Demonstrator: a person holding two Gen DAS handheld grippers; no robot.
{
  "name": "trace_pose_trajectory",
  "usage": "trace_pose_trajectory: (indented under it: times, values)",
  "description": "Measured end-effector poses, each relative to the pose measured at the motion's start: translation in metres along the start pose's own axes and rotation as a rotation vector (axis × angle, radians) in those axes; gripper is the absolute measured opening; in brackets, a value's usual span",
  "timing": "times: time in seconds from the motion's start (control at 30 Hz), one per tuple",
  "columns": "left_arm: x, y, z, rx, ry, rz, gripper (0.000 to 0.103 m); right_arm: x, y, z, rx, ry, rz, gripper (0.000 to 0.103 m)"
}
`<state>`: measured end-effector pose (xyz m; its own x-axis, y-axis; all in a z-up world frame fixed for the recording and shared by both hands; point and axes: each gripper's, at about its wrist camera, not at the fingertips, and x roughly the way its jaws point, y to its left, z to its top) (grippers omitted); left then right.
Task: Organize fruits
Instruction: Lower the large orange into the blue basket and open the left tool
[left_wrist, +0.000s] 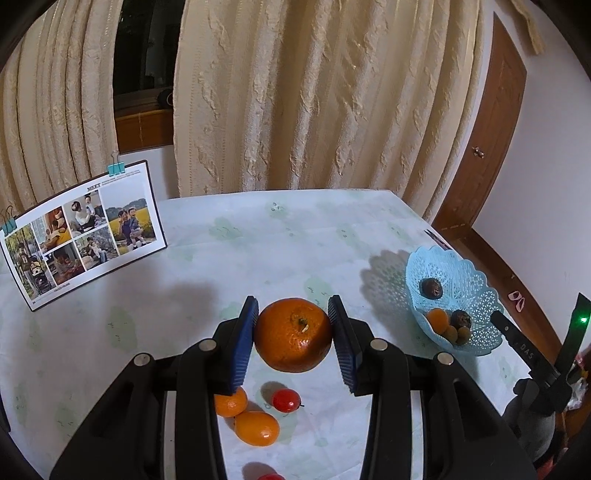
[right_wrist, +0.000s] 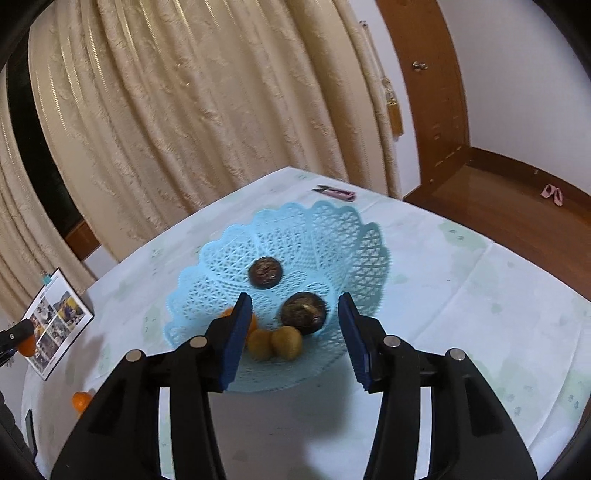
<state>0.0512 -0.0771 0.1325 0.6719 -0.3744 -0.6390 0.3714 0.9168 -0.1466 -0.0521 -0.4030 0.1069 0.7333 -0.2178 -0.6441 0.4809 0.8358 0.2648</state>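
Left gripper (left_wrist: 293, 328) pinched the big orange (left_wrist: 293, 334) at frame center, stem up; blue basket (left_wrist: 476, 295) lay to its right, mid-right of frame. Right gripper (right_wrist: 295, 332) hung spread and empty over the basket, nearer it.

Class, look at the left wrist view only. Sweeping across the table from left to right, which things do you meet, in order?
Photo calendar → large orange held between the left gripper's pads → blue lattice basket holding small fruits → right gripper's black body at the far right edge.
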Motion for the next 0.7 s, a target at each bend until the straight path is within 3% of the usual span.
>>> trace_pose_trajectory:
  times: [0.37,0.7]
  values:
    - [0.019,-0.046,0.002,0.074,0.033,-0.028,0.04,-0.016,-0.008,-0.021,-0.022,-0.106,-0.101,0.05]
    - [0.062,-0.1,0.008,0.134,0.108,-0.11,0.04,-0.012,-0.014,-0.029,0.004,-0.101,-0.071,0.05]
